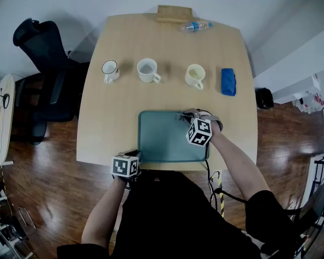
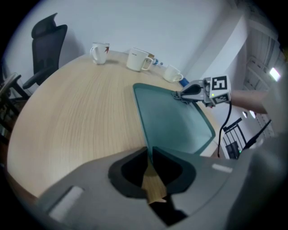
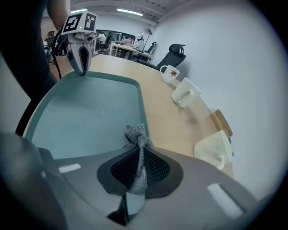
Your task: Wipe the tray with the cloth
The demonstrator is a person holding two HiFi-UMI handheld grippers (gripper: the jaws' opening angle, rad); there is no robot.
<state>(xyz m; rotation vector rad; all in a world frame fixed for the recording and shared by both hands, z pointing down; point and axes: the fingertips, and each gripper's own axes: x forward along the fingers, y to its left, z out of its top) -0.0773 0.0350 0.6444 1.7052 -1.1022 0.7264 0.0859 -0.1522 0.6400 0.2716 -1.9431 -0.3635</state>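
Note:
A teal tray [image 1: 162, 141] lies at the table's near edge. My left gripper [image 1: 135, 153] is at the tray's near-left corner. In the left gripper view the tray's rim [image 2: 143, 134] runs in between the closed jaws of the left gripper [image 2: 149, 155]. My right gripper [image 1: 186, 119] is over the tray's far-right corner, shut on a grey mesh cloth [image 3: 136, 137]. The cloth's bunched end rests on the tray [image 3: 85, 108] close to its far rim. The left gripper view shows the right gripper [image 2: 180, 95] low on the tray's far side.
Three cups [image 1: 110, 70], [image 1: 148, 70], [image 1: 195, 75] stand in a row beyond the tray, with a blue object [image 1: 228, 81] to their right. A plastic bottle [image 1: 195, 26] and a wooden block [image 1: 174, 13] lie at the far edge. An office chair [image 1: 45, 60] stands left of the table.

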